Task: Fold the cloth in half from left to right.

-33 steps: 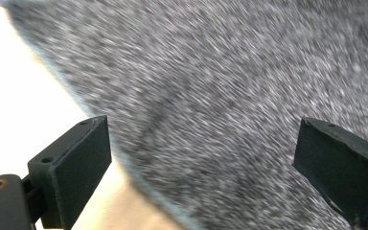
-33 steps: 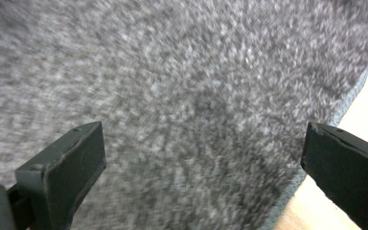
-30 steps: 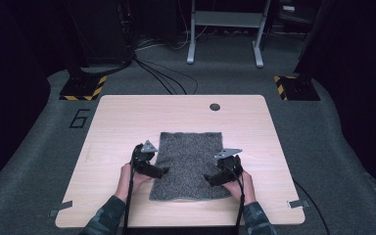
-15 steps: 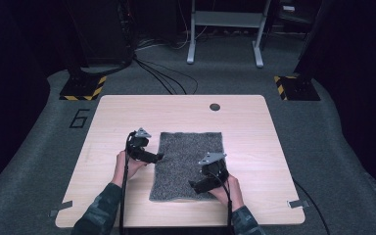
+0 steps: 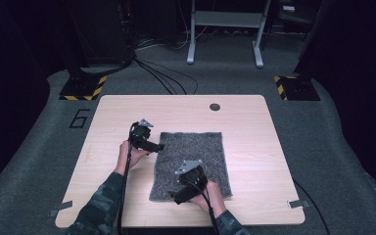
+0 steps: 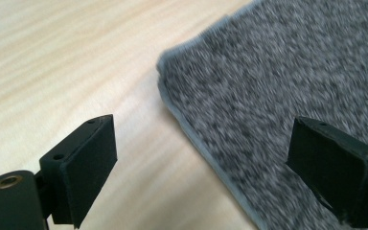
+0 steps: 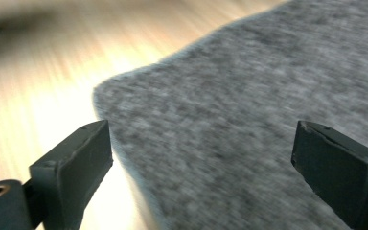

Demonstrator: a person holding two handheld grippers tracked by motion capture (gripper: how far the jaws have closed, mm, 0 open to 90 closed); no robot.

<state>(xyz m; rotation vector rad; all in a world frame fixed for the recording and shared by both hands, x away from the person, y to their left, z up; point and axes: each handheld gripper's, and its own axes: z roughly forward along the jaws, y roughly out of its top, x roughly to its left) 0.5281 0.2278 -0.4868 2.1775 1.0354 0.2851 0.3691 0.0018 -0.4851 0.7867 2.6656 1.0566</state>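
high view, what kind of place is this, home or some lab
Most likely a lab or recording studio, not a home: the light wooden table stands on grey carpet marked with a number 6, beside yellow-and-black hazard-striped stand bases and loose black floor cables.

The tongs [image 7: 201, 172] stand wide apart over a corner of the grey mat [image 7: 249, 120], which lies on the pale wooden counter [image 7: 52, 81].

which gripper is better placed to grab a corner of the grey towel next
Left, probably. The left gripper is open astride the grey fuzzy towel's edge beside a corner; the right gripper is open over its near corner.
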